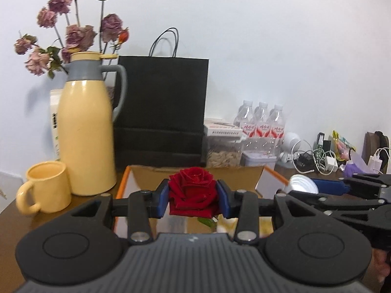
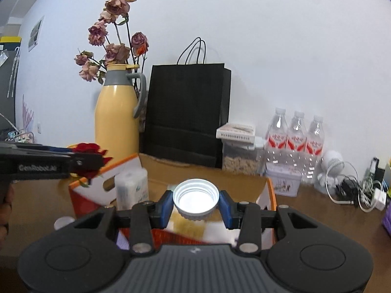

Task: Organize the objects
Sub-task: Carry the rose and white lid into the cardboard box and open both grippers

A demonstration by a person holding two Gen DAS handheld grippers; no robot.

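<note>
Rose (image 1: 193, 190), red and full-blown, is clenched between the blue pads of the left gripper (image 1: 193, 196), its bloom pinched on both sides and a green leaf hanging below; it is carried above the open cardboard box (image 1: 146, 178) with the orange rim. White screw cap (image 2: 195, 199) is likewise grasped by the right gripper (image 2: 196, 201), its hollow side turned toward the camera, over the same box. Both things are thus lifted and neither is yet set down, so the sorting is judged to be in its middle: two items are picked and their places are still to be found. Inside the box a white wrapped roll (image 2: 132, 188) is seen, with other contents too blurred to name. Both grippers are held side by side, close together, pointed slightly downward toward the back of the table (image 1: 9, 224). Beyond the box a yellow thermos jug (image 1: 86, 131) with dried flowers, a yellow mug (image 1: 46, 188), a black paper bag (image 1: 161, 107) and three water bottles (image 2: 295, 141) are ranged along the wall.
</note>
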